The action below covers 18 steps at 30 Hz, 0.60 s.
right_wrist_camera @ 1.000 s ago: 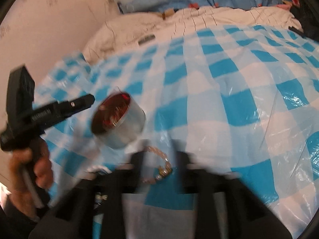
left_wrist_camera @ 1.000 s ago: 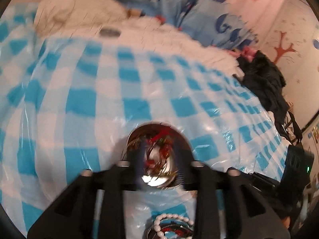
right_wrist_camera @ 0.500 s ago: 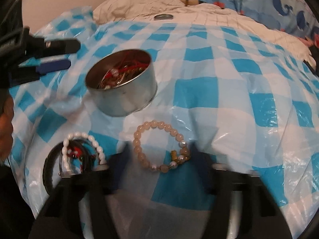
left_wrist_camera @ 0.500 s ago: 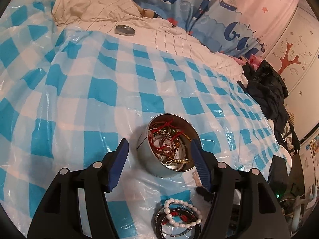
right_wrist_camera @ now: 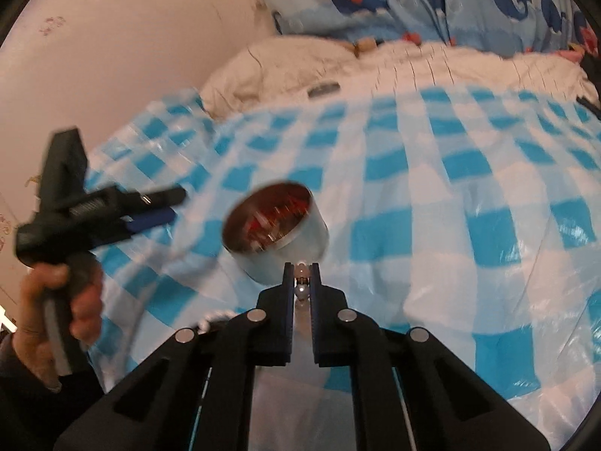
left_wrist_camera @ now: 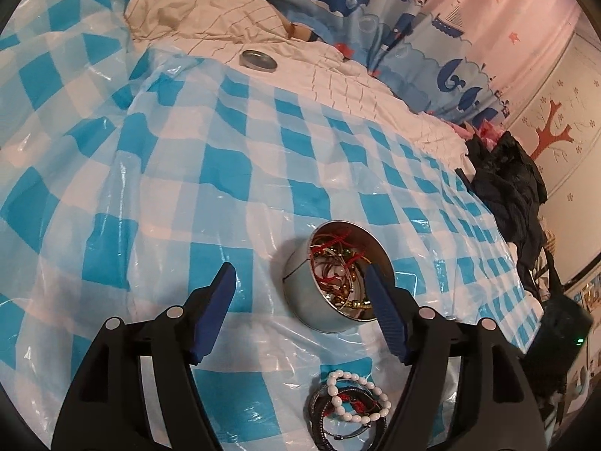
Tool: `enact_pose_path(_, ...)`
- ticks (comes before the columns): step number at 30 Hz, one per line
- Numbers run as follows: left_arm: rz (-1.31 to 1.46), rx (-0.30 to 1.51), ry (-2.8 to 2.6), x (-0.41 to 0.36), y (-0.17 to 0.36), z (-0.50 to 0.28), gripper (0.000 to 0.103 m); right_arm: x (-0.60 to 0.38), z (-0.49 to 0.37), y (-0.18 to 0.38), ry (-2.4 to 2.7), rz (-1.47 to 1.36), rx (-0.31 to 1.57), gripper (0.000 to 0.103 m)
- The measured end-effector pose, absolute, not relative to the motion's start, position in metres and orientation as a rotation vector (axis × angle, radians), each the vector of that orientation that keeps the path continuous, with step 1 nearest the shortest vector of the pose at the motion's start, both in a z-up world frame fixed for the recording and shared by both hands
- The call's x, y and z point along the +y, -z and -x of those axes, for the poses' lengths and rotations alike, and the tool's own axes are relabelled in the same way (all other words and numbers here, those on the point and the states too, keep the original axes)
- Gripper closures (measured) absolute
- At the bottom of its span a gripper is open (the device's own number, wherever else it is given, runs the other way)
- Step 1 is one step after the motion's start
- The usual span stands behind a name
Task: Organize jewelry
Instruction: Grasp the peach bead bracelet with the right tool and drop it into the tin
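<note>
A round metal tin [left_wrist_camera: 330,282] full of red-cord and gold jewelry sits on the blue-checked plastic sheet [left_wrist_camera: 188,188]. My left gripper [left_wrist_camera: 300,282] is open, its blue pads either side of the tin, not touching it. A white bead bracelet [left_wrist_camera: 357,398] lies on dark bangles near me. In the right wrist view the tin [right_wrist_camera: 276,225] is just ahead. My right gripper [right_wrist_camera: 301,272] is shut on a beige bead bracelet [right_wrist_camera: 301,289], held just in front of the tin. The left gripper [right_wrist_camera: 150,206] shows at left, in a hand.
The tin's lid [left_wrist_camera: 258,61] lies on the white quilt [left_wrist_camera: 338,86] at the far edge of the sheet. A whale-print pillow [left_wrist_camera: 375,11] and dark clothes [left_wrist_camera: 507,188] are beyond. A wall [right_wrist_camera: 131,56] stands on the left.
My right gripper closed on the beige bead bracelet and lifted it off the sheet toward the tin. My left gripper let go of the tin, opened and drew back.
</note>
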State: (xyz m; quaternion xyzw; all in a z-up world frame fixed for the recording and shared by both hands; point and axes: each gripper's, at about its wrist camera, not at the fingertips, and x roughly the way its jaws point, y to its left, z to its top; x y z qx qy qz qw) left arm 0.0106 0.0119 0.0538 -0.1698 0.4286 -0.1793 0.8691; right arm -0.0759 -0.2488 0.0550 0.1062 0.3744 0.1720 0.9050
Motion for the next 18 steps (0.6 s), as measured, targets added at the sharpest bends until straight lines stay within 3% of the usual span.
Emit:
enact_pose_path(11, 0.383, 0.883, 0.362, 0.032, -0.059, -0.006, 0.033, -0.207, 0.035, -0.103, -0.481, -0.291, 0.691, 0.093)
enact_pose_path(12, 0.383, 0.882, 0.359, 0.034, -0.059, -0.006, 0.033, -0.203, 0.024, -0.098, -0.468, -0.29, 0.712, 0.087)
enact_pose_path(13, 0.383, 0.881, 0.356, 0.036, -0.059, -0.006, 0.032, -0.2, 0.015, -0.089, -0.439, -0.275, 0.757, 0.061)
enact_pose_path(14, 0.384, 0.881, 0.353, 0.037, -0.059, -0.005, 0.032, -0.2, 0.009, -0.079, -0.386, -0.256, 0.798, 0.046)
enact_pose_path(18, 0.369, 0.886, 0.345, 0.042, -0.059, -0.001, 0.031, -0.219, 0.021, -0.058, -0.313, -0.258, 0.836, 0.046)
